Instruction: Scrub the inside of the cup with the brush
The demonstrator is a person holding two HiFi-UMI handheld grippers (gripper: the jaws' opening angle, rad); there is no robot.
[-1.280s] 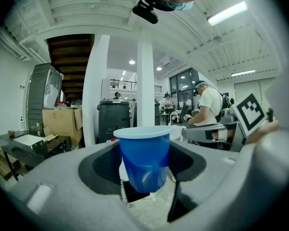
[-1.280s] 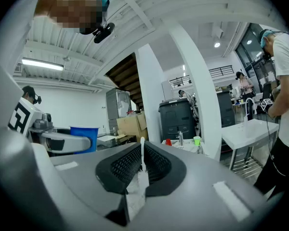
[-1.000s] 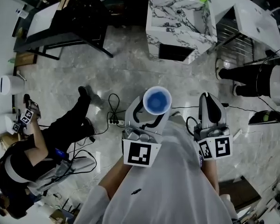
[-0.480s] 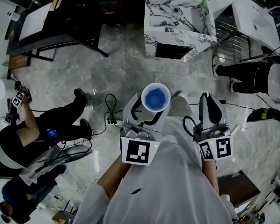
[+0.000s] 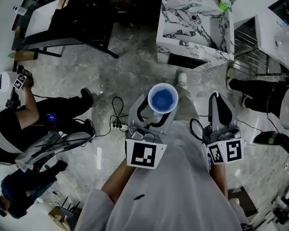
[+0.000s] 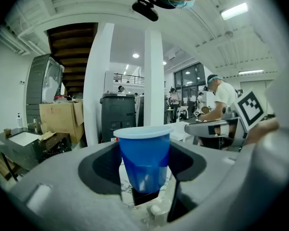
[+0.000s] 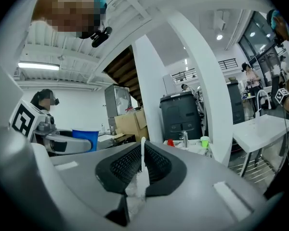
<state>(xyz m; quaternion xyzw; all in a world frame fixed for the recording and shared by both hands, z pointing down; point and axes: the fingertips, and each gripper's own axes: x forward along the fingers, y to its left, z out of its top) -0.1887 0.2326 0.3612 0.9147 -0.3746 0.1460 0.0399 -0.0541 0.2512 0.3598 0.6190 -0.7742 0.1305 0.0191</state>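
**Still Walking to the Sink: Cup and Brush Held Apart, No Scrubbing Yet**

The person is moving across the floor rather than working. Compared with a second ago, the marble sink counter (image 5: 180,46) ahead of the cup (image 5: 162,100) is sliding rightward in the head view. A shoe (image 5: 182,77) is now showing just beyond the cup's rim, where none showed before. The seated people far to the cup's left are also shifting. The two grippers are keeping almost the same pose throughout.

The left gripper (image 5: 154,115) is clamping the blue cup by its lower body. The cup is standing upright with its mouth open to the head camera, and the jaws are curving round either side of it. To the cup's right and well apart from it, the right gripper (image 5: 217,109) is pinching the brush (image 7: 143,156). Its thin white stem is rising between the closed jaws and its bristles are sitting low in the gap.

Nothing is entering the cup. The change reads as a carry toward the counter, so the scrubbing itself is probably still waiting. The brush will have to swing leftward over the cup's mouth and tip down into it.
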